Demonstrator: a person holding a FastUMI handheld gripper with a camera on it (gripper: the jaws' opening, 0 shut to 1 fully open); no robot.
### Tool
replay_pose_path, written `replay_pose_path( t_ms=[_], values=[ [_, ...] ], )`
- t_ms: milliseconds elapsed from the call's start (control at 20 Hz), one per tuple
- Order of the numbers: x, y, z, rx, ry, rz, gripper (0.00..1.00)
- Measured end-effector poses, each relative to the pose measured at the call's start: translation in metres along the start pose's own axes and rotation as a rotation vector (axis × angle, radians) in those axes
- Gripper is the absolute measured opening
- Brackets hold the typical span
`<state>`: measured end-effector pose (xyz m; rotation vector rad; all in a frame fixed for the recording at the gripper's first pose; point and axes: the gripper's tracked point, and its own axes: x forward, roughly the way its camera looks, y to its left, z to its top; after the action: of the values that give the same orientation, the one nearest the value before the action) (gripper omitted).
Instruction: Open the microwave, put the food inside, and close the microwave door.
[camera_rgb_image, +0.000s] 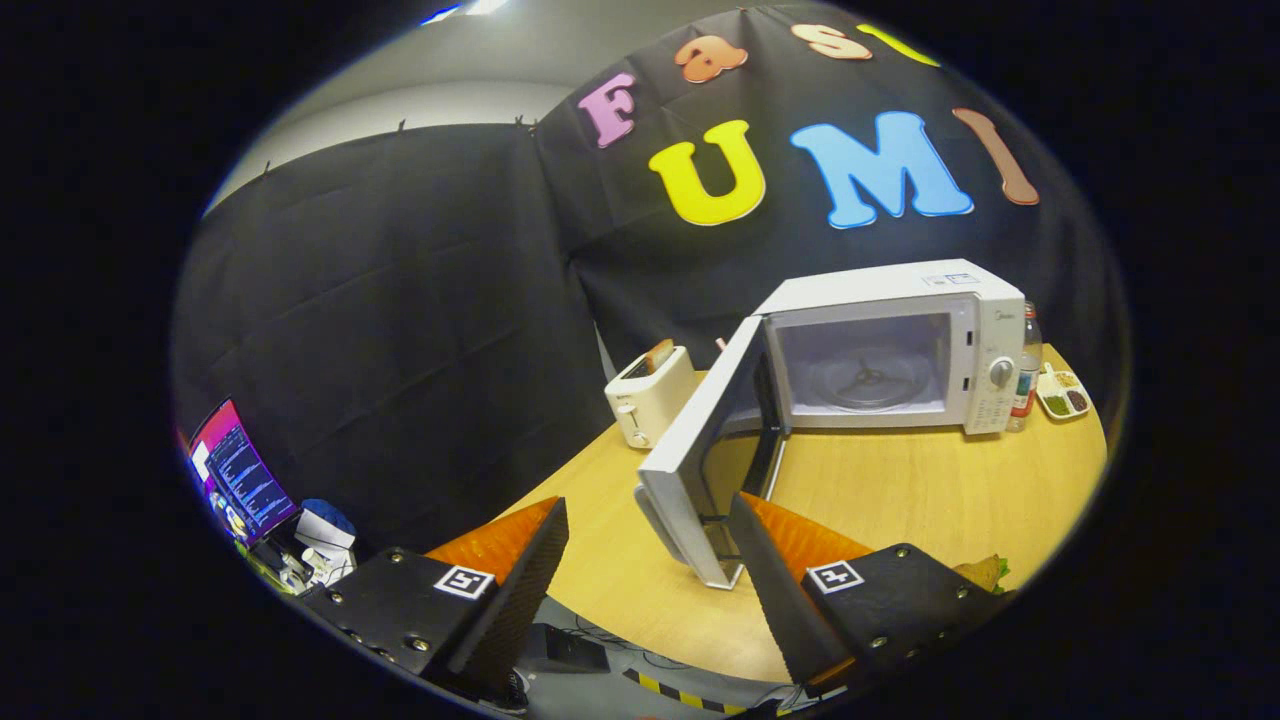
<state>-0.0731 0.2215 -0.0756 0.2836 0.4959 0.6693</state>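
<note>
Lowest in the frame, our gripper (645, 580) hangs tilted above the table (900, 500) edge, fingers spread wide and holding nothing, so we judge it is freed for the food (985, 572), which peeks out at lower right just behind the right finger. Just ahead of the fingers, at centre, the door (690, 450) stands swung wide. Beyond it, right of centre, the microwave (900, 340) cavity waits bare, a toaster (650, 395) to its left.
</note>
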Motion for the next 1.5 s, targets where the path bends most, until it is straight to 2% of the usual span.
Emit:
replay_pose_path(
  t_ms=[550, 1000, 1350, 1450, 1500],
  values=[
    [-0.046, -0.133, -0.002, 0.173, 0.076, -0.137, 0.97],
    [-0.068, -0.211, -0.047, 0.296, 0.199, -0.227, 0.97],
    [-0.074, -0.231, -0.096, 0.431, 0.362, -0.208, 0.96],
    [-0.073, -0.228, -0.106, 0.497, 0.395, -0.183, 0.84],
    [-0.073, -0.224, -0.112, 0.528, 0.420, -0.169, 0.83]
  ],
)
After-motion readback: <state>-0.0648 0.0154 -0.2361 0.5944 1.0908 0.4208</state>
